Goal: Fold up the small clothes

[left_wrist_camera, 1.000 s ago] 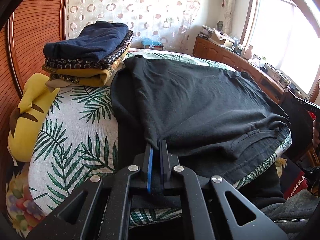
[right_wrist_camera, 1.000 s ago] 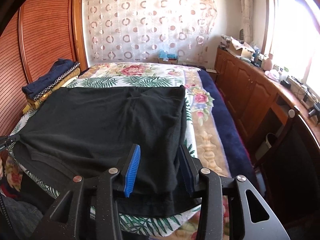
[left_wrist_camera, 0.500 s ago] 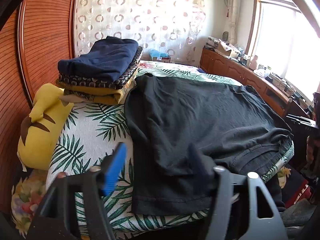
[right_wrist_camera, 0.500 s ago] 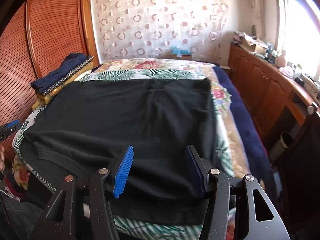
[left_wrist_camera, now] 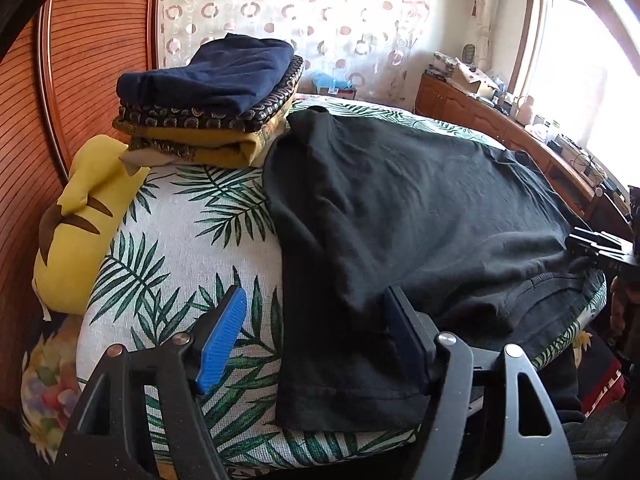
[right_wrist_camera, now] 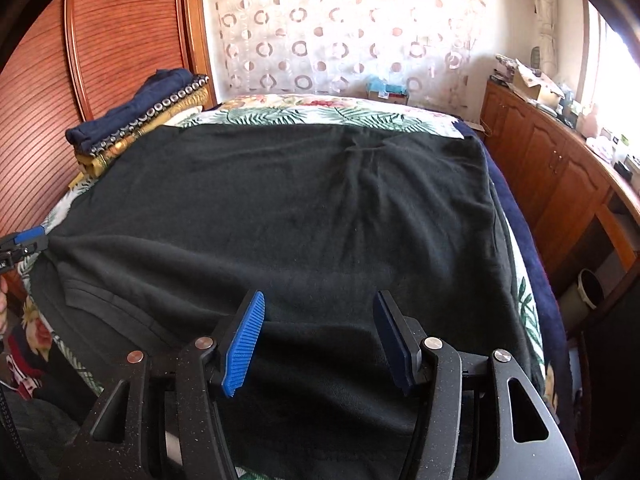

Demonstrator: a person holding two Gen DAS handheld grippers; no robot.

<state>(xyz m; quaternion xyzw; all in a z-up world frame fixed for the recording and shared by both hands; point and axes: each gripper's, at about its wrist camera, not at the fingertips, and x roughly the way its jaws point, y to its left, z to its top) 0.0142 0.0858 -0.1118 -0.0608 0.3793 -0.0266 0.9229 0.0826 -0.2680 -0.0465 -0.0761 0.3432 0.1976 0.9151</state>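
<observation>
Released by the left gripper (left_wrist_camera: 316, 344), black shirt (right_wrist_camera: 300, 216) lies crosswise.

Reddish wood wall (right_wrist_camera: 60, 92), circle-patterned curtain (right_wrist_camera: 340, 40), bright window (left_wrist_camera: 580, 60)

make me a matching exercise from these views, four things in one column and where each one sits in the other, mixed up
Things:
1. black garment
2. navy folded piece
3. yellow plush toy
4. cardboard box

Places:
A. squeezed between the bed's edge and the wooden headboard
B. on the wooden cabinet by the window
C. spread flat across the bed
D. top of the folded stack

Pairs: 1-C, 2-D, 3-A, 4-B
</observation>
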